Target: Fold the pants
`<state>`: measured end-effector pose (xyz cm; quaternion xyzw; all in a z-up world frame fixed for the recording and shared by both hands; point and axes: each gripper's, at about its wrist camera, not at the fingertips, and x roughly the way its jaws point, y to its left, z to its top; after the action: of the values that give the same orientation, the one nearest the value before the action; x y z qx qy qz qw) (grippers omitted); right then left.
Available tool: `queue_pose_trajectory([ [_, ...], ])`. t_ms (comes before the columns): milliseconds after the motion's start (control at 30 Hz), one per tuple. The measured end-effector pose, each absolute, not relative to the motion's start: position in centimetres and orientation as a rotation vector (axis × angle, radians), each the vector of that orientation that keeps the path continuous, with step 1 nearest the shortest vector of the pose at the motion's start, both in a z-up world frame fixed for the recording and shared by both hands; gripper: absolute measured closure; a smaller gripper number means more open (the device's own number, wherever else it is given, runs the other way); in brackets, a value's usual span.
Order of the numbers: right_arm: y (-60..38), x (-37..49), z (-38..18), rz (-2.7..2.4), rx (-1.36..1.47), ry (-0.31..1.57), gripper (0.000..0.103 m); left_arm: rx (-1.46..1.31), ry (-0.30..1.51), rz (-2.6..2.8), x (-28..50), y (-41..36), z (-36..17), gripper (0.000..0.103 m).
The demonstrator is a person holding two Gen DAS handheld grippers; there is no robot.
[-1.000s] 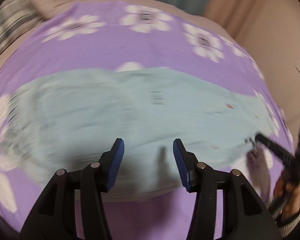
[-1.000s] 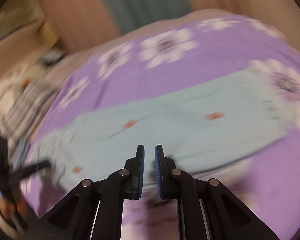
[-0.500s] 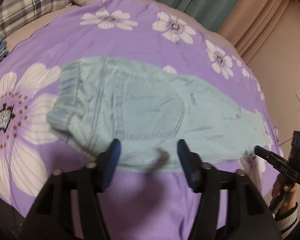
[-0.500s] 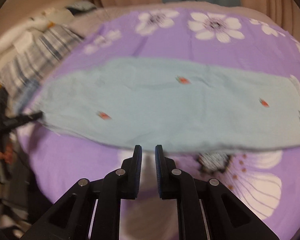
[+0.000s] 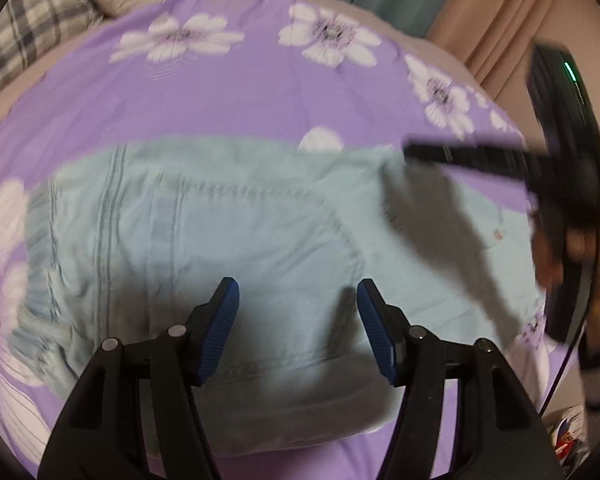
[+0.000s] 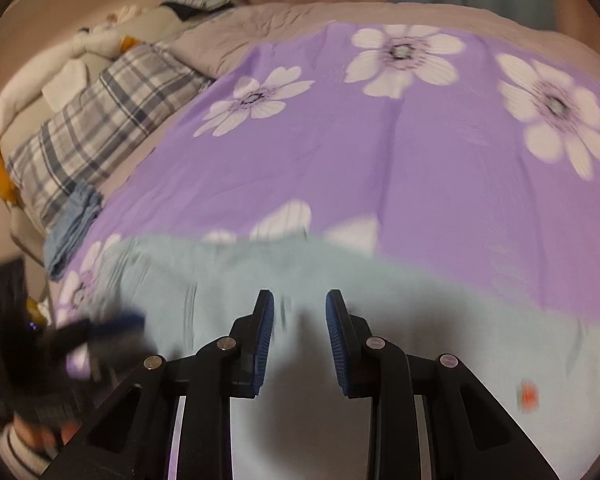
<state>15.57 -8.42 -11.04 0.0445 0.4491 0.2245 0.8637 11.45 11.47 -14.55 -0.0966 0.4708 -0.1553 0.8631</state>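
Pants (image 5: 228, 240), pale blue, lie flat on the purple flowered bedspread (image 5: 240, 92) of the bed, waistband toward 9 o'clock in the left wrist view, leg running off toward 3 o'clock. No fold is visible yet at the waist end; looks like an early step.

Left gripper (image 5: 298, 320) hangs over the seat/pocket area w/ fingers (image 5: 220, 328) well apart, nothing btwn them, pads not on cloth. Right gripper (image 6: 300, 340) is over the pants too, fingers apart w/ a narrower gap; its jaws have just been opening, and nothing sits btwn them. In the left view the right tool shows as a dark blur at 2–3 o'clock, so it's moving fast.

Risks, as I judge them:
- Right hand sweeping in quick → could overshoot the edge or bump the left tool; the two look near each other.
- Narrow right gap → may pinch only the top layer, so the layers split when lifted.
- Pads biting too deep → grabs bedspread along w/ the denim, drags both.
- Uneven grab points btwn L & R → crooked fold, hems don't meet.
- Blur hides the exact edges; can't tell how close the fingertips are to the cloth.

Plaid pillow (image 6: 100, 120) at 10 o'clock is well apart, no issue.
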Motion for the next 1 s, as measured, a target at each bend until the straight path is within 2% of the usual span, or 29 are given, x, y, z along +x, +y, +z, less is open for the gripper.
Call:
queue_pose_trajectory([
  [133, -6.3, 18.8, -12.9, 0.487, 0.027, 1.052, 0.074, -0.18, 0.969, -0.356, 10.6, 11.8, -15.0, 0.042],
  [333, -2.8, 18.9, -15.1, 0.504, -0.23, 1.135, 0.074, -0.171, 0.961, -0.364, 10.4, 11.8, -15.2, 0.041],
  [400, -1.9, 18.3, -14.7, 0.502, -0.285, 1.109, 0.088, -0.172, 0.96, -0.363, 10.4, 11.7, -15.3, 0.041],
  [467, -1.5, 18.1, -14.4, 0.477, -0.301, 1.078, 0.096, -0.163, 0.961, -0.355, 10.5, 11.4, -15.3, 0.041],
  [633, -3.1, 17.2, -13.8, 0.367, -0.181, 0.978, 0.096, -0.145, 0.963, -0.35, 10.6, 11.1, -15.3, 0.04],
  [767, -7.9, 14.3, -11.9, 0.374, 0.061, 0.922, 0.094, -0.121, 0.97, -0.34, 10.7, 10.8, -15.3, 0.04],
  [900, -10.8, 9.0, -12.5, 0.392, 0.051, 0.941, 0.083, -0.112, 0.971, -0.334, 10.6, 10.9, -15.3, 0.04],
  [1000, -13.5, 4.6, -14.3, 0.35, 0.014, 0.992, 0.083, -0.091, 0.969, -0.324, 10.0, 11.0, -15.3, 0.04],
])
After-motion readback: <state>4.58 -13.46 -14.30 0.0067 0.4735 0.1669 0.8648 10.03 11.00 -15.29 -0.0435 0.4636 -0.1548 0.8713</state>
